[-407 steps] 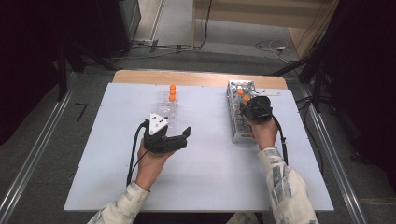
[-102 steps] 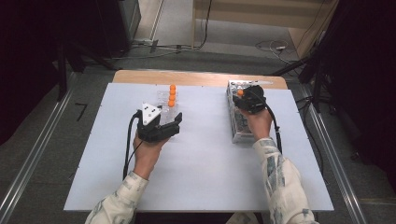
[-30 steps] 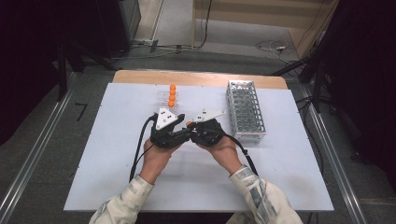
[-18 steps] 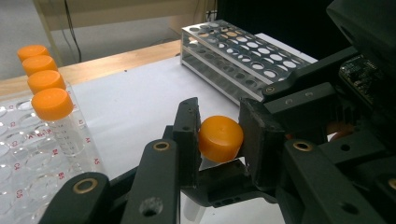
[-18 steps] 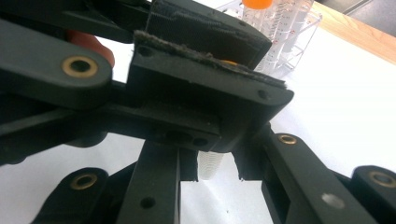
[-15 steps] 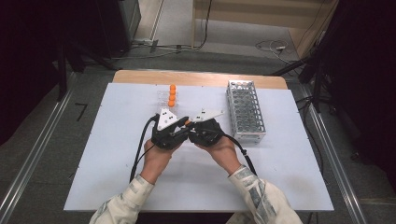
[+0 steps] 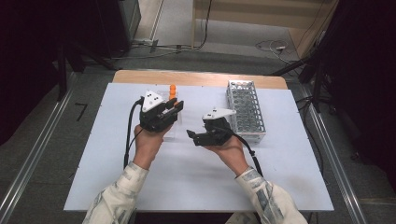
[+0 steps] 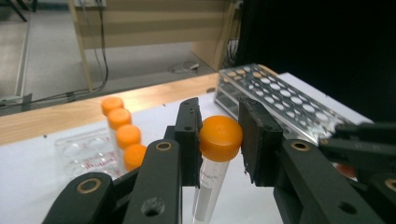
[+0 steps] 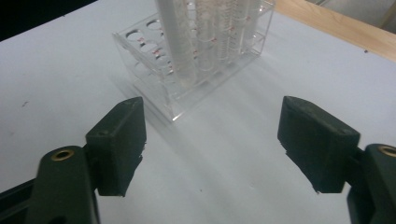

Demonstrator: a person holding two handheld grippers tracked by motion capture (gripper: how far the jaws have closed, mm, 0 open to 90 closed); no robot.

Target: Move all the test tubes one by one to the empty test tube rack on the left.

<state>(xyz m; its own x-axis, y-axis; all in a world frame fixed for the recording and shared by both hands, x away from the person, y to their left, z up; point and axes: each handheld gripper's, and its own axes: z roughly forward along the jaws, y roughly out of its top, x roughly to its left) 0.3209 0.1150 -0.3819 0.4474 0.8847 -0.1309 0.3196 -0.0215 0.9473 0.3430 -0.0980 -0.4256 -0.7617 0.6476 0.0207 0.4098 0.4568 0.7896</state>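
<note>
On the left of the counter (image 7: 116, 186), the left tool (image 8: 219, 140) grips an orange-capped tube (image 8: 212, 172) just under its cap, above the clear rack (image 7: 169, 131). The grip sits high, so the tube's long body could swing or slip and knock the four capped tubes (image 8: 122, 135) standing in that rack. To the right, the right tool (image 9: 212, 140) has just opened wide with nothing between its jaws. Farther right stands the metal rack (image 7: 245, 109), apart from both tools.

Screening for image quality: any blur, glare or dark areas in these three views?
High view: table evenly lit, surroundings dark. Left gripper view: orange-capped clear plastic tube sharp, perforated metal rack softer, right background black. Right gripper view: clear acrylic tube rack looks slightly soft.
</note>
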